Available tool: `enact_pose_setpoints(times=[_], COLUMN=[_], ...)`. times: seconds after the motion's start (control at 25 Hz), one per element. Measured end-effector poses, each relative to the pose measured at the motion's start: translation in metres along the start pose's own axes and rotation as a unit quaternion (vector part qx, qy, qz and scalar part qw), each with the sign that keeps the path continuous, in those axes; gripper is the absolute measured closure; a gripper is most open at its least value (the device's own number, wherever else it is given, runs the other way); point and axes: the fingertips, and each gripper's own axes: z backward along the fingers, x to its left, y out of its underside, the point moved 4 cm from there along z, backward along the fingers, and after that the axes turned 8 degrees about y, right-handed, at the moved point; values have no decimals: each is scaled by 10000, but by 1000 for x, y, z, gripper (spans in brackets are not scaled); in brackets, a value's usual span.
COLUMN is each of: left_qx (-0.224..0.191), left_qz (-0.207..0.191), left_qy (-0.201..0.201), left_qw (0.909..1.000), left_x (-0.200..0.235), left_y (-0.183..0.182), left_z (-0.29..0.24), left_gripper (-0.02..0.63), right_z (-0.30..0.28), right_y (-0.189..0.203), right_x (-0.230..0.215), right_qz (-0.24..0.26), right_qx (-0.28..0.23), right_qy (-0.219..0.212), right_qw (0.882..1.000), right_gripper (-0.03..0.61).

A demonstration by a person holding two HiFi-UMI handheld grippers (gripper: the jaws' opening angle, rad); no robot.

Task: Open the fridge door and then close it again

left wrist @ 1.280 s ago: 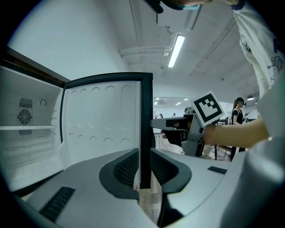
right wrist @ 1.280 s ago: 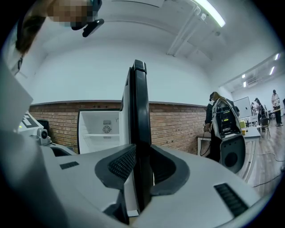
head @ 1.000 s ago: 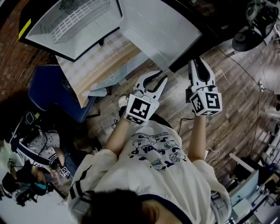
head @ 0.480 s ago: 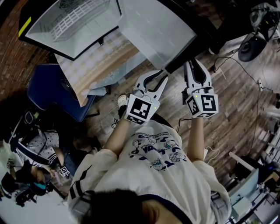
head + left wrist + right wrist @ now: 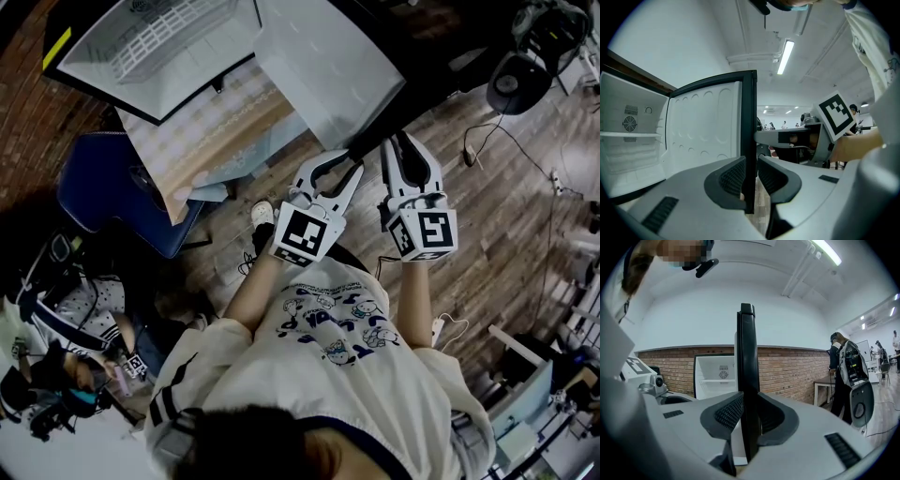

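The fridge (image 5: pixel 159 47) stands open at the top left, with its white shelf and fan (image 5: pixel 629 124) showing. Its door (image 5: pixel 328 66) swings out to the right, white inside and black along the edge. My left gripper (image 5: pixel 345 167) is shut on the door's black edge (image 5: pixel 750 140), which runs between its ribbed pads (image 5: pixel 732 177). Just to its right, my right gripper (image 5: pixel 403 141) also clamps that edge (image 5: pixel 746 357), one pad (image 5: pixel 729 411) on each side. In the right gripper view the open fridge (image 5: pixel 717 373) shows behind the door.
A table with a checked cloth (image 5: pixel 216 131) and a blue chair (image 5: pixel 103 197) stand left of the door. A seated person (image 5: pixel 56 375) is at the lower left. Another person with a backpack (image 5: pixel 843 376) stands by the brick wall (image 5: pixel 787 371). Cables (image 5: pixel 506 141) cross the wooden floor.
My right gripper has moved left and slightly down in the head view, carrying the door's edge with it. The left gripper has hardly moved.
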Motion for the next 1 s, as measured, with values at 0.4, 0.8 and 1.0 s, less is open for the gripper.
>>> enact_pose_setpoints(times=[0.4, 0.8, 1.0], left_qx=[-22, -25, -38], left_qz=[36, 30, 75], left_qy=[-211, -399, -622], left_qw=[9998, 9992, 9980], left_x=[-1, -3, 1], left_y=[4, 7, 11], left_z=[17, 36, 49], left_gripper=[525, 520, 515], right_z=[10, 17, 19], right_y=[5, 10, 11], right_x=[28, 64, 79], right_qz=[-37, 26, 53], right_qx=[6, 22, 57], right_qy=[-293, -820, -1070], right_qw=[9996, 9966, 9942], right_gripper=[482, 482, 486])
